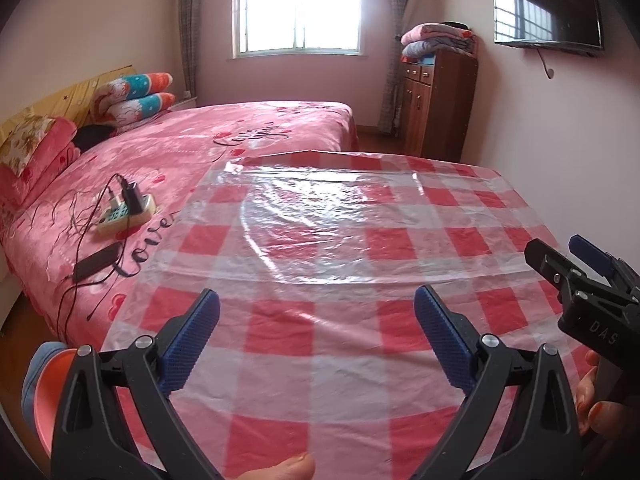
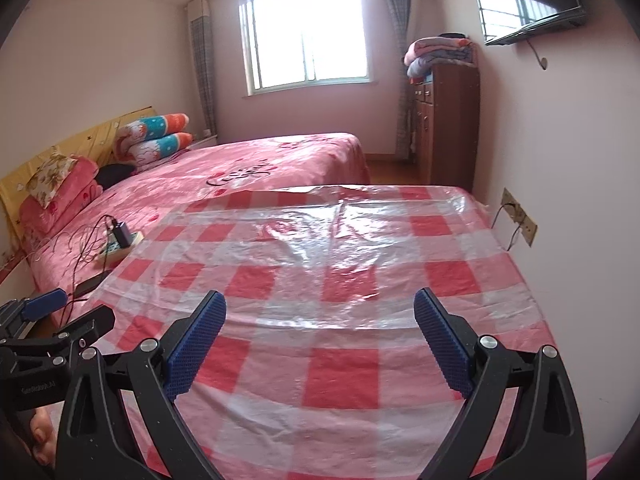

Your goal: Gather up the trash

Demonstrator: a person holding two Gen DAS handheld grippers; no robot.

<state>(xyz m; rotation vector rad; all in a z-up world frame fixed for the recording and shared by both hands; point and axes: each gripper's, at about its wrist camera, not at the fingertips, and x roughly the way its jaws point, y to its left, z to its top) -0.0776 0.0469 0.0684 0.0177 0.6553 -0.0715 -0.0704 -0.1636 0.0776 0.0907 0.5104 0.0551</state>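
Two grippers hover over the near edge of a table covered in a red-and-white checked tablecloth (image 1: 320, 360): the left gripper (image 1: 316, 338) with its blue-padded fingers spread wide and nothing between them, and the right gripper (image 2: 320, 340) likewise spread and empty. Each shows at the edge of the other's view, with the person's fingers wrapped on the handle. No trash can be made out on the cloth; only a crinkled clear plastic sheet (image 1: 340, 224) lies flat over the table's middle and far part, glaring under the window light. Beyond the table's left edge, on a pink bed (image 1: 180, 148), sit a power strip (image 1: 128, 210) with a charger plugged in and a dark phone (image 1: 96, 262). Farther back stand a wooden cabinet (image 1: 436, 104) bearing folded blankets and a wall-mounted TV (image 1: 546, 8).
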